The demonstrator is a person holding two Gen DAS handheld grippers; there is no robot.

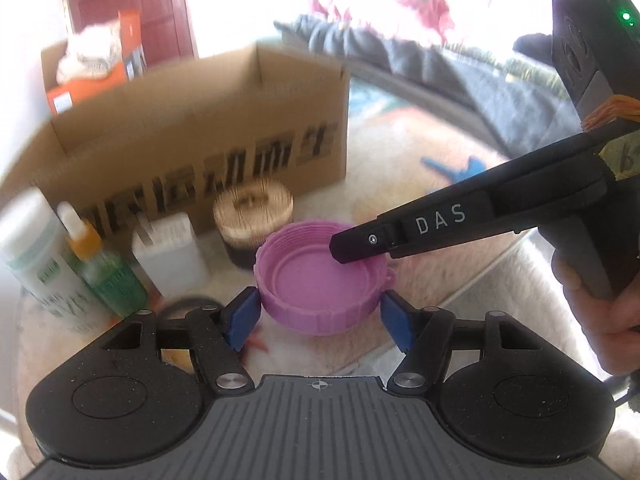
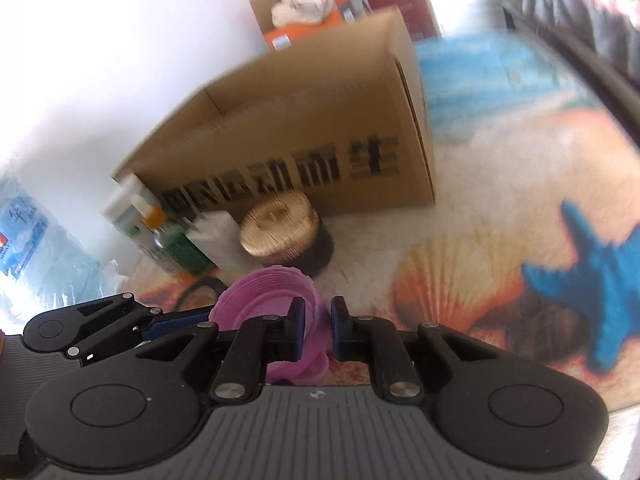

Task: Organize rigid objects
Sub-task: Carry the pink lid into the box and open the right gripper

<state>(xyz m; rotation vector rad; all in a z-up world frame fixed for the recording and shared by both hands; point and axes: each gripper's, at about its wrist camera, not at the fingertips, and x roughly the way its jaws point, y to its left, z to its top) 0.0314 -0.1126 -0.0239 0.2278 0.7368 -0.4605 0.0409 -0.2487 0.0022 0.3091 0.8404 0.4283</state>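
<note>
Gripping the pink lid (image 1: 320,280) across its ribbed sides, the left gripper (image 1: 320,312) is holding it about half open, both blue pads touching. The right gripper (image 2: 318,328) is pinching the lid's rim, jaws almost shut on the thin wall. The lid is sitting over the shell-print rug (image 2: 500,200), just before the gold-topped jar (image 1: 252,216) and cardboard box (image 1: 224,128).
</note>
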